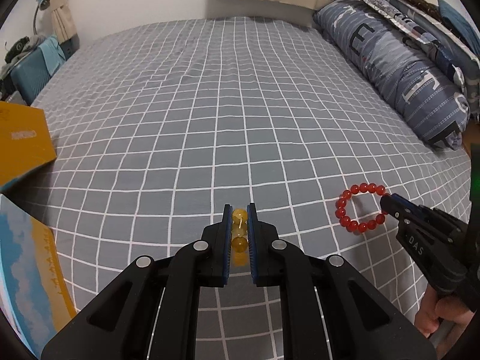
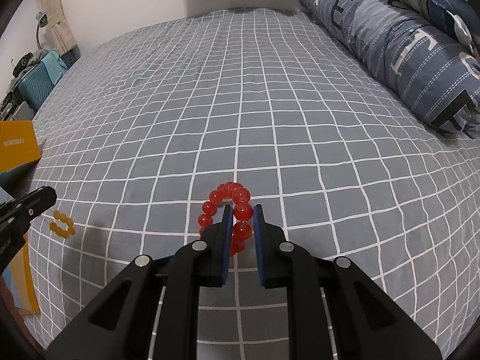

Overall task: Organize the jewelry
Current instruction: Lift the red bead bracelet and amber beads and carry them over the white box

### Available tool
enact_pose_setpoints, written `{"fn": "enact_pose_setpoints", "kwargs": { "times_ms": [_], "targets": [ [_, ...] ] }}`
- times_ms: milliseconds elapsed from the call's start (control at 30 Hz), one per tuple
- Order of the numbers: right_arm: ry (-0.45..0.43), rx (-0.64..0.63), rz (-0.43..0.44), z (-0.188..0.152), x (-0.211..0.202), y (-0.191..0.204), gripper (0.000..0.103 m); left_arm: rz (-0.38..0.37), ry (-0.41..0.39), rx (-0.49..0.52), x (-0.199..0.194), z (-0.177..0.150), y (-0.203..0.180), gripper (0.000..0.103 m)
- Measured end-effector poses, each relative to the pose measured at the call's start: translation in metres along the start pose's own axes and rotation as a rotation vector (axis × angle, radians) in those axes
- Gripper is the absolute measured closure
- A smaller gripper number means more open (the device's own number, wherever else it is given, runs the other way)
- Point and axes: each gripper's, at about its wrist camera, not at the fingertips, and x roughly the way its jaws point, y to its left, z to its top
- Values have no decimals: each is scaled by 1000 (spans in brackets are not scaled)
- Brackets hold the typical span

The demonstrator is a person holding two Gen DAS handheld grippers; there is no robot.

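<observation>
Setting: bed with a grey checked sheet; rolled blue bedding along the far right, yellow box at the left edge.
Left gripper: its fingers are nearly together around the yellow bead bracelet, with beads filling the narrow gap; this reads as a pinch.
Yellow bead bracelet position: near centre of the bed from the left wrist view; from the right wrist view it sits at the near left, at the tip of the left gripper, and whether it rests on the sheet or is just lifted I cannot tell.
Right gripper: fingers partly spread, straddling one side of the red bead bracelet; a gap shows between the beads and the right finger, so the hold does not look closed.
Red bead bracelet position: near right on the bed, well apart from the yellow one.
Progress: early, by my judgement. Both bracelets are out on the sheet and neither has reached any storage place.
Left to do: close the right fingers, lift both, and carry them to wherever they belong. The yellow box could be the destination, but nothing confirms that.
</observation>
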Motion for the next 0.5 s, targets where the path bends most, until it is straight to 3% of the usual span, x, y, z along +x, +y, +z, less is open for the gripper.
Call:
{"fn": "enact_pose_setpoints", "kwargs": {
  "times_ms": [500],
  "targets": [
    [-32, -5, -15, 1, -24, 10, 90, 3, -28, -10, -37, -6, 14, 94]
  ]
}}
